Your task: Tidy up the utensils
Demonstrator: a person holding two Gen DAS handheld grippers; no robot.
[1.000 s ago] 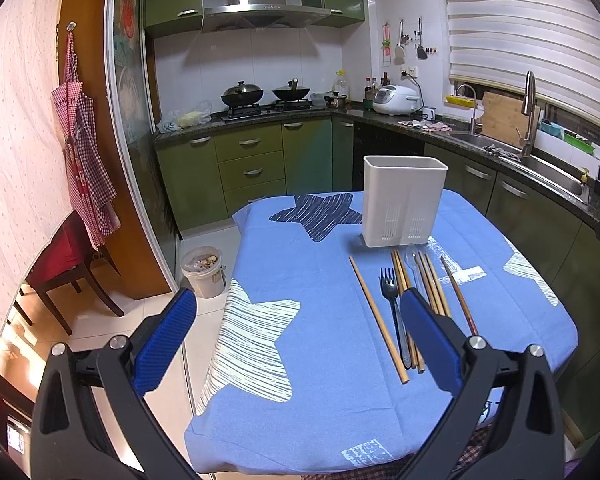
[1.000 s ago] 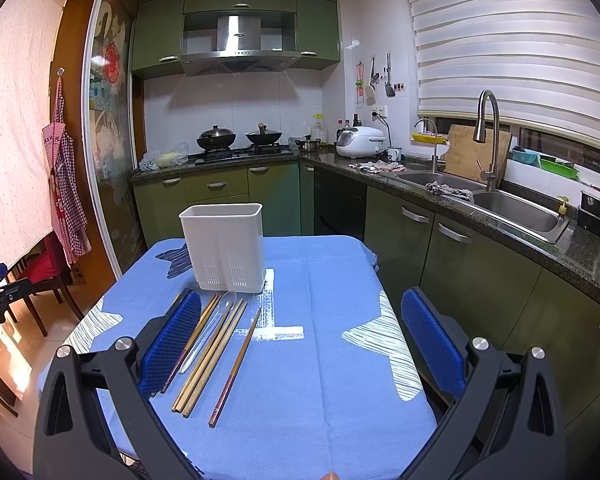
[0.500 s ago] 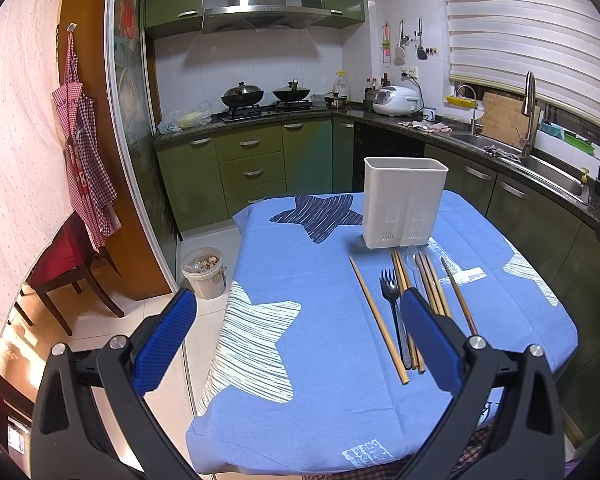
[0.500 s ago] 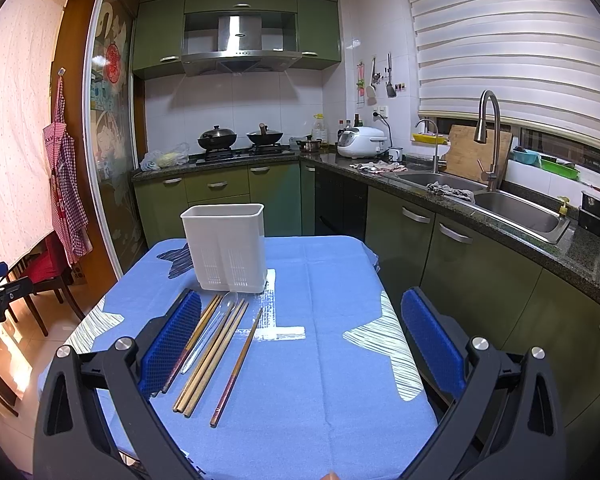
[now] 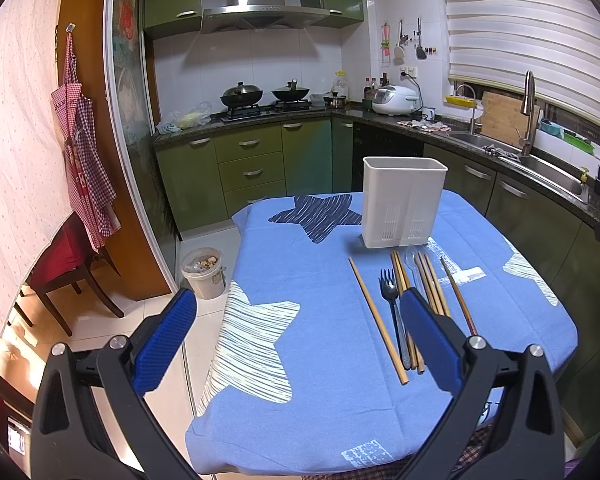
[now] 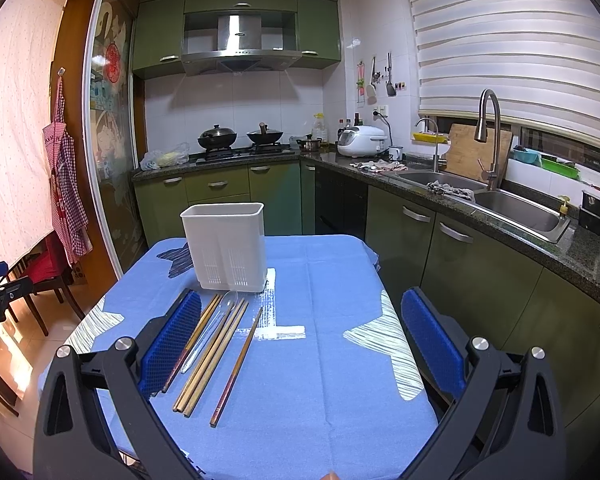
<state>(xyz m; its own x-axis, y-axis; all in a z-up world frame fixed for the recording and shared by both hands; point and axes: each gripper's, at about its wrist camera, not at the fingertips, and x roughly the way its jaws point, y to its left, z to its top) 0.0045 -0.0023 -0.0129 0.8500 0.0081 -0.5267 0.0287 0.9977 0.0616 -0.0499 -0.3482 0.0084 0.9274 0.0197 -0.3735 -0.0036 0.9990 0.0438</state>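
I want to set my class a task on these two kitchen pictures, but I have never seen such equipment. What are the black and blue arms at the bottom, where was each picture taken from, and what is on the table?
No robot is here: a person carries a hand-held gripper in each hand, each with a wide-angle camera looking forward along its two blue-padded fingers.

One picture comes from the left hand-held gripper, the other from the right hand-held gripper. Both stand wide open and hold nothing.

On the table's blue star-patterned tablecloth stands a white utensil holder. In front of it, side by side, lie several wooden chopsticks, a dark fork and a clear spoon. None of them is in the holder yet, so the sorting has not started.

The curved walls are only lens distortion.
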